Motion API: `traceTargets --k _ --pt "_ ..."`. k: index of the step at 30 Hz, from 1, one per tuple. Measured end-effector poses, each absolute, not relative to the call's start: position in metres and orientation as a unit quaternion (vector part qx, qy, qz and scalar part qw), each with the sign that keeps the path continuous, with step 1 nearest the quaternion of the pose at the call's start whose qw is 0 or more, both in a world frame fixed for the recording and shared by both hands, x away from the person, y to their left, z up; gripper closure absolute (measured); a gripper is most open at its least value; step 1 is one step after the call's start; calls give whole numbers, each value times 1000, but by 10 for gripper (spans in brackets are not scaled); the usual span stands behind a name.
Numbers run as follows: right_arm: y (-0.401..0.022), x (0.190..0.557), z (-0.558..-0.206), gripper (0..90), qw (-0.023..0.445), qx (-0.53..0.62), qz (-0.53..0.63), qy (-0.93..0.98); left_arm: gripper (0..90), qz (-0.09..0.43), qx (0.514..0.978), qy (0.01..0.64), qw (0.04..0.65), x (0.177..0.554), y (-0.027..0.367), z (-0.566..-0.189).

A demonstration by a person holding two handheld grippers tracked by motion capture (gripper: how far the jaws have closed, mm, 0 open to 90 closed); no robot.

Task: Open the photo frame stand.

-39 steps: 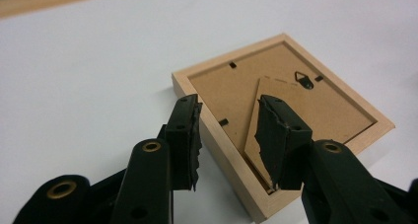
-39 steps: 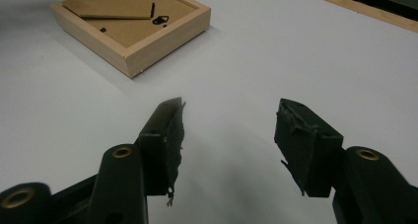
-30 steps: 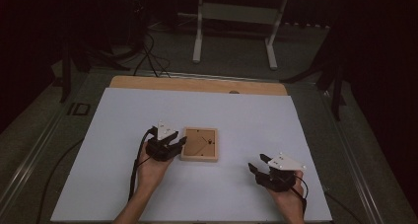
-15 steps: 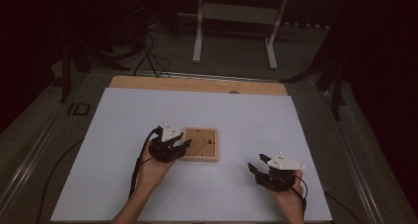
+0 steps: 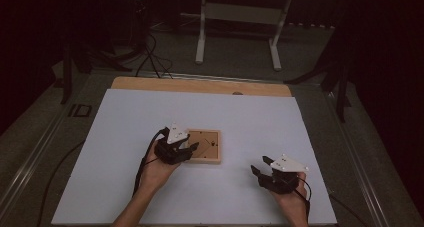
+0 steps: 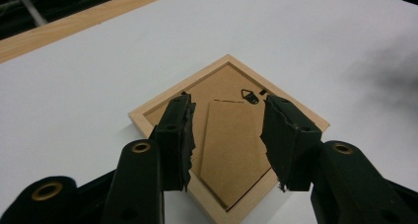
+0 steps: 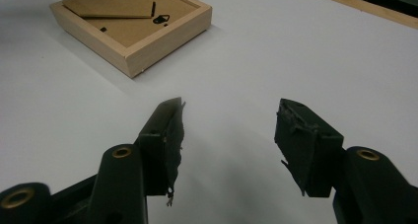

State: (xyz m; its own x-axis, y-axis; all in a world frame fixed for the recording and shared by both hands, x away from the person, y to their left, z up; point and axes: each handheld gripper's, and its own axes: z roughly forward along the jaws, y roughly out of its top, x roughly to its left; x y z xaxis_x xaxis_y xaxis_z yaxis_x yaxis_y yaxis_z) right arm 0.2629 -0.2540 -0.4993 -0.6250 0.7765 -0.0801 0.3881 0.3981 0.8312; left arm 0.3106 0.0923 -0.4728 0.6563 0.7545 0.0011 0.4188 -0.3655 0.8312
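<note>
The wooden picture frame (image 5: 206,146) lies face down on the white table (image 5: 250,122), just left of centre in the high view, its brown backing board and small black hanger (image 6: 250,95) facing up. Over the last second the left gripper (image 5: 189,149) has slid rightward from beside the frame's left edge until its tips now overlap that edge. In the left gripper view its 2 jaws stand wide apart, low in the picture, straddling the frame's near corner and the stand flap (image 6: 231,145) on the backing, holding nothing. I judge this to be the final approach before a grasp; whether the jaws touch the wood I cannot tell.

The right gripper (image 5: 261,173) has barely moved, only drifting a little in the lower right of the high view. Its jaws are also wide and empty, well apart from the frame, which sits at upper left in the right gripper view (image 7: 133,24).
</note>
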Motion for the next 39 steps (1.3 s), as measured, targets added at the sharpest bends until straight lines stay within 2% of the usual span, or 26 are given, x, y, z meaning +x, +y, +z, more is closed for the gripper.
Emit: traceTargets --k 16,18,39 --pt "-249 269 -501 439 224 366 419 800 548 184 828 349 399 318 81 -484" --pt "-249 270 -501 464 223 364 421 801 548 182 829 349 397 320 81 -486" --pt "-252 266 -498 466 232 365 424 796 493 169 842 344 380 328 74 -500"
